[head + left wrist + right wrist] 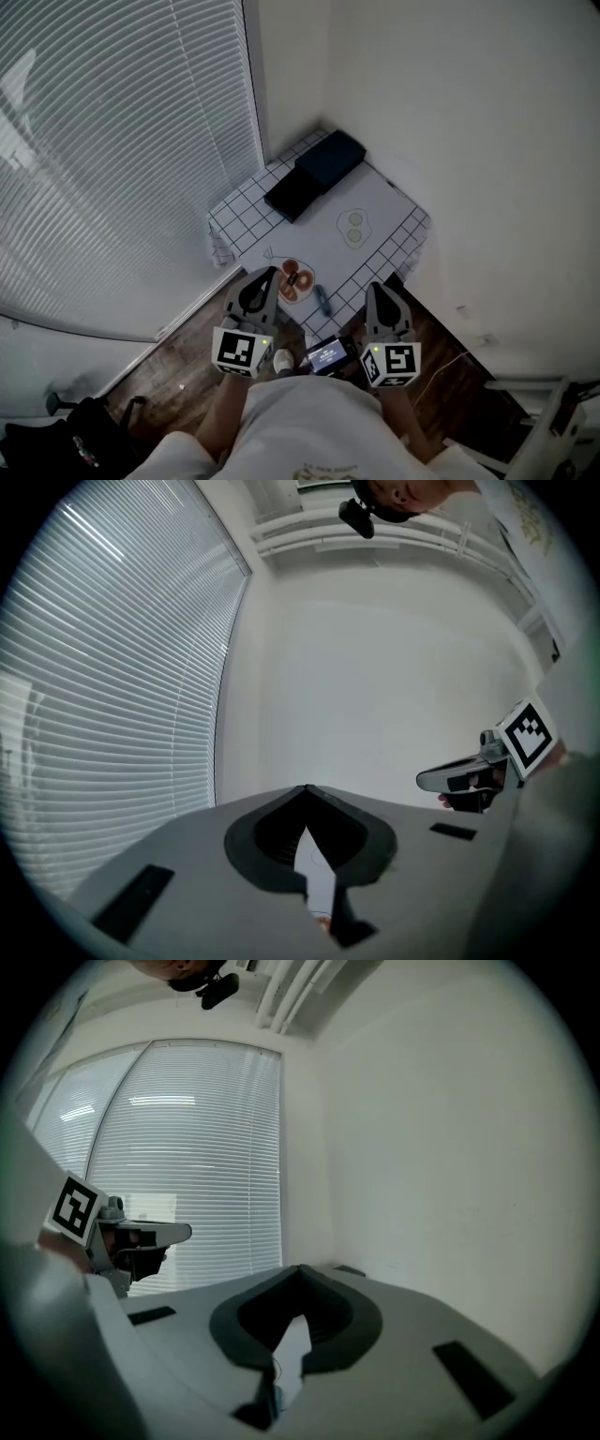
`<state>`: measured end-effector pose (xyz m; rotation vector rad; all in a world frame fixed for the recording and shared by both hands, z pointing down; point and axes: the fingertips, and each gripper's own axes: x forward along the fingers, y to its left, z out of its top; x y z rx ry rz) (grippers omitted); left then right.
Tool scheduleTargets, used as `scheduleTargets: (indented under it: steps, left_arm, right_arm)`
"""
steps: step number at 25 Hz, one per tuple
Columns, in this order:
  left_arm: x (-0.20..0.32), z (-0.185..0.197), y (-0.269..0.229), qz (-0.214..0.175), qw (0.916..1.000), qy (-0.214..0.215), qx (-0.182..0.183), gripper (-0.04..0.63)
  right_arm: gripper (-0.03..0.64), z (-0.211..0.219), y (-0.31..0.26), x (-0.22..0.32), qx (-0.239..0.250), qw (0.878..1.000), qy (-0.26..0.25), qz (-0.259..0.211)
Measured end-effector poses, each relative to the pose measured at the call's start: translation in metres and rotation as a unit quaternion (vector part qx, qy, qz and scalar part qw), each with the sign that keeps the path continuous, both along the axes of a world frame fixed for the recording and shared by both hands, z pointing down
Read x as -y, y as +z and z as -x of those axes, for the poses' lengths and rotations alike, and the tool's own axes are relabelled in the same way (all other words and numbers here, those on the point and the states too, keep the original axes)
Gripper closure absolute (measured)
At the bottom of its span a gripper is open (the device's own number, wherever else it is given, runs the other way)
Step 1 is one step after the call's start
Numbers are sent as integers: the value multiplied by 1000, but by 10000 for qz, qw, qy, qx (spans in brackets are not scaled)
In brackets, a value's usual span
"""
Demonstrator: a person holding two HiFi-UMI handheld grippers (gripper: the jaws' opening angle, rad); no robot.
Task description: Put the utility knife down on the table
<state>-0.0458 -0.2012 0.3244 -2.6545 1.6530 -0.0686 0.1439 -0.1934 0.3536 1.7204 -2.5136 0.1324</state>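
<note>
A small bluish utility knife (322, 300) lies on the checked tablecloth near the front edge of a small corner table (394, 202). Neither gripper touches it. My left gripper (268, 273) hangs over the table's front left edge, jaws together with nothing between them (307, 789). My right gripper (376, 286) is held level at the front right edge, also shut and empty (300, 1269). Each gripper shows in the other's view: the right gripper (469, 775), and the left gripper (141, 1235). The knife is in neither gripper view.
On the table stand a dark blue box (330, 157), a black box (292, 194), a pale mat with two round slices (354, 227) and a round orange-red dish (295, 279). Window blinds (112, 141) lie left, a white wall right. A small screen (326, 354) sits between my hands.
</note>
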Motion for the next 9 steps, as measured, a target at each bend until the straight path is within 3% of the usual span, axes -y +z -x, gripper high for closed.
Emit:
scheduleTargets:
  steps: [9]
  left_arm:
    - [8, -4, 4, 42, 9999, 93, -11, 588]
  right_arm:
    - [609, 0, 3, 6, 15, 10000, -33, 43]
